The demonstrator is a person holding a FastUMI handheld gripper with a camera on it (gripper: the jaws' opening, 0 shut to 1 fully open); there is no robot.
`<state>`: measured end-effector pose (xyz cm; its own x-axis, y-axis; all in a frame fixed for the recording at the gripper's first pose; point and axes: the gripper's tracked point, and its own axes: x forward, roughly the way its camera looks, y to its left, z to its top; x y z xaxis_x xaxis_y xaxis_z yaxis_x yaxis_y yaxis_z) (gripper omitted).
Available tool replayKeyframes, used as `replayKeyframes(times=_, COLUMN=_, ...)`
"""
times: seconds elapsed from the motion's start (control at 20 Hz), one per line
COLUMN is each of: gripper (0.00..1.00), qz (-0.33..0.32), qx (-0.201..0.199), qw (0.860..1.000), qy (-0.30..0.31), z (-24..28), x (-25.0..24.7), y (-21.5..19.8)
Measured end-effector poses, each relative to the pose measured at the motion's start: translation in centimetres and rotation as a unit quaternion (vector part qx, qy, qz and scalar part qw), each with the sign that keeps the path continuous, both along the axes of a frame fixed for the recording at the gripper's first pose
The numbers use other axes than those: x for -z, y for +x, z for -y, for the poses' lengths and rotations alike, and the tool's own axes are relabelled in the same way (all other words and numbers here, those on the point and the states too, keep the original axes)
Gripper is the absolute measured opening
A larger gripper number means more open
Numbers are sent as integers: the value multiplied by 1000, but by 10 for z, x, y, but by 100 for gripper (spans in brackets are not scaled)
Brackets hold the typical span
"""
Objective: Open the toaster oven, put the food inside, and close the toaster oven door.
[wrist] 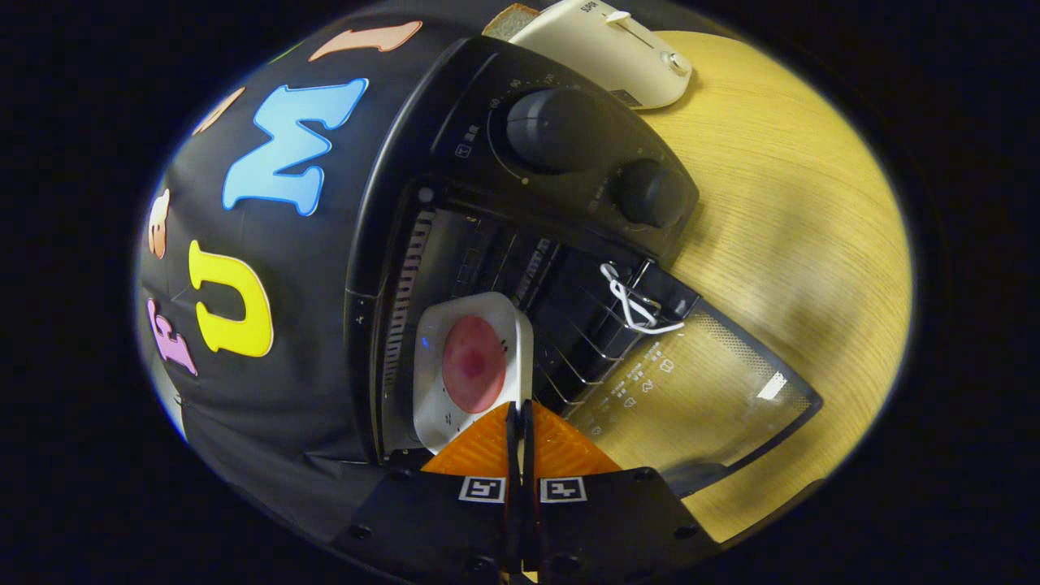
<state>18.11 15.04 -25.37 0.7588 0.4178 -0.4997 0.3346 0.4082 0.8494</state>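
Toaster oven [520,244] sits on the wooden table [796,244], against the booth wall; view is rolled hard, so it looks tipped. Door [699,382] is open, glass panel folded down flat over the tabletop, a white clip [638,305] hanging at the hinge end. Food [473,363], a round reddish patty, is on a white square plate [435,390], and the plate looks to be resting on the wire rack [569,341] inside the cavity, though I can't confirm it's fully seated.

Gripper [520,422] fingers are pressed together at the plate's near edge. Can't tell whether the rim is pinched between them or they're just closed against it.

My read: placement is at or near done, door close is next. To do it well:
- make sure the plate is fully past the cavity's front edge, else the door fouls it
- release and back out straight along the rack, no lift, so the plate doesn't drag
- go under the door's free edge, swing up around the hinge, push until it seats

White pop-up toaster [609,53] at the table's far edge is clear of the path.
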Motion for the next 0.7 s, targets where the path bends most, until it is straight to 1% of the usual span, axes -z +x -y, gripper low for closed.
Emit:
replayKeyframes(times=0.1, gripper=2, qz=-5, qx=22, qw=1000, qy=-4, z=0, x=2, y=10)
replayKeyframes(times=0.45, gripper=2, qz=6, qx=59, qw=998, qy=-1, z=4, x=-2, y=32)
replayKeyframes(times=0.55, gripper=4, qz=12, qx=63, qw=998, qy=4, z=5, x=-7, y=34)
replayKeyframes(times=0.6, gripper=8, qz=12, qx=64, qw=998, qy=-2, z=6, x=-7, y=33)
replayKeyframes(times=0.65, gripper=10, qz=18, qx=66, qw=998, qy=-6, z=10, x=-12, y=29)
replayKeyframes(times=0.7, gripper=12, qz=24, qx=62, qw=998, qy=-5, z=3, x=-11, y=32)
